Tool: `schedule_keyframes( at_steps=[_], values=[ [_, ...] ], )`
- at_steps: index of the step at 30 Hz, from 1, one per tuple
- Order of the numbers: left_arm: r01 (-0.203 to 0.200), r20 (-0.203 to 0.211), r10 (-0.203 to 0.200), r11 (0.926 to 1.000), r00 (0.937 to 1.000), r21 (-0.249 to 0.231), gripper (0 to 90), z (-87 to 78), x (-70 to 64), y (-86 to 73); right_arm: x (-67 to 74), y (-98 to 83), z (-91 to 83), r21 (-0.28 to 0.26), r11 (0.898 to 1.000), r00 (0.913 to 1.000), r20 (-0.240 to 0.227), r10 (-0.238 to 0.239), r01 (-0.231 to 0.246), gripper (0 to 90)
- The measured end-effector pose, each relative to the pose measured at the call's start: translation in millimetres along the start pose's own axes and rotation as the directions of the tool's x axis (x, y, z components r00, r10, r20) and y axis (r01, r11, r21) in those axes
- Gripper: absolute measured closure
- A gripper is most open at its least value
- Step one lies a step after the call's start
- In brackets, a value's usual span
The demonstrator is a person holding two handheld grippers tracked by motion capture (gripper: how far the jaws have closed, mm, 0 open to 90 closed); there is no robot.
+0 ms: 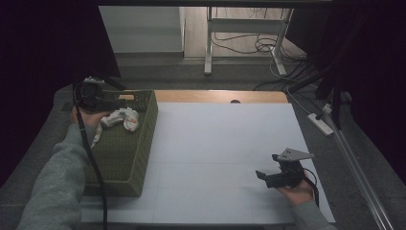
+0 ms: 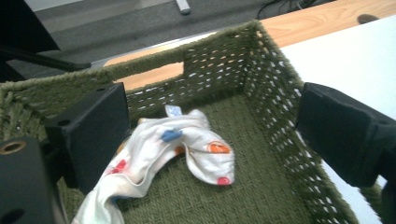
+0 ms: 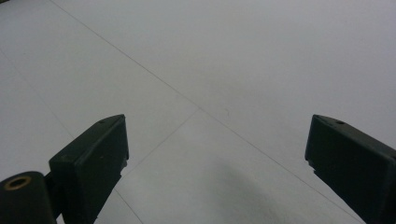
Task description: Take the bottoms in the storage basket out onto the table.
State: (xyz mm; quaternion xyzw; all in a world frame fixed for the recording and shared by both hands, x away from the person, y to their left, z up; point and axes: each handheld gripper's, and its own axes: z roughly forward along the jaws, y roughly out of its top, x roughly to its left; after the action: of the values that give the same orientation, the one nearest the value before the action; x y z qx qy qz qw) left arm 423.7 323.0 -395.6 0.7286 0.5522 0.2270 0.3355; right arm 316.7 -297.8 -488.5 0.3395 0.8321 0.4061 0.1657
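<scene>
1. The left gripper (image 1: 103, 103) is hovering over the far left part of the green woven basket (image 1: 143, 143), held in the person's left hand (image 1: 79, 115), with its cable trailing down along the grey sleeve.
2. In the left gripper view its jaws are standing wide apart and gripping nothing — the white sock (image 2: 177, 149) with coloured spots is lying between them on the basket floor (image 2: 261, 186).
3. The sock is resting crumpled near the basket's far wall, one end running toward the bottom left of that view, beside the left-hand jaw; I cannot tell whether it is touching that jaw.
4. In the high view the sock (image 1: 122, 119) is lying inside the basket, just beside the left gripper.
5. The right gripper (image 1: 273, 173) is sitting low over the white table (image 1: 215, 143), well apart from the basket — its jaws are spread wide and empty, as the right gripper view shows.
6. The right hand (image 1: 299, 191) is holding it near the table's right front corner.
</scene>
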Motion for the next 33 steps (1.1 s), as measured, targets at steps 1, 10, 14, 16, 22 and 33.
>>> schedule_keyframes(
  at_steps=[1,10,14,16,22,33],
  values=[
    [0.002,-0.003,-0.002,1.0,1.0,0.003,10.0,1.2,1.5,0.2,0.0,-0.1,0.0,0.001,1.0,1.0,0.0,0.0,0.0,6.4],
    [0.033,-0.016,-0.033,0.9995,0.9993,0.006,10.2,10.4,11.9,0.4,-0.2,-0.7,1.1,0.008,1.0,1.0,0.002,0.002,-0.002,6.4],
    [0.029,-0.026,-0.028,0.9995,0.9993,0.011,10.2,14.2,13.5,1.5,0.0,-1.1,2.3,0.014,1.0,1.0,0.001,0.002,-0.002,6.4],
    [0.028,-0.03,-0.028,0.9995,0.9991,0.011,10.2,15.6,15.2,2.1,0.3,-1.3,2.8,0.016,1.0,1.0,0.0,0.0,0.0,6.4],
    [0.049,-0.036,-0.048,0.9986,0.9982,0.022,10.3,23.1,20.5,0.9,0.3,-1.7,3.2,0.02,1.0,1.0,0.002,0.003,-0.003,6.4],
    [0.04,-0.075,-0.033,0.9953,0.9966,0.088,10.6,44.7,30.9,-3.7,-0.7,-2.8,3.8,0.027,1.0,0.9999,0.006,0.01,-0.01,6.4]
  ],
)
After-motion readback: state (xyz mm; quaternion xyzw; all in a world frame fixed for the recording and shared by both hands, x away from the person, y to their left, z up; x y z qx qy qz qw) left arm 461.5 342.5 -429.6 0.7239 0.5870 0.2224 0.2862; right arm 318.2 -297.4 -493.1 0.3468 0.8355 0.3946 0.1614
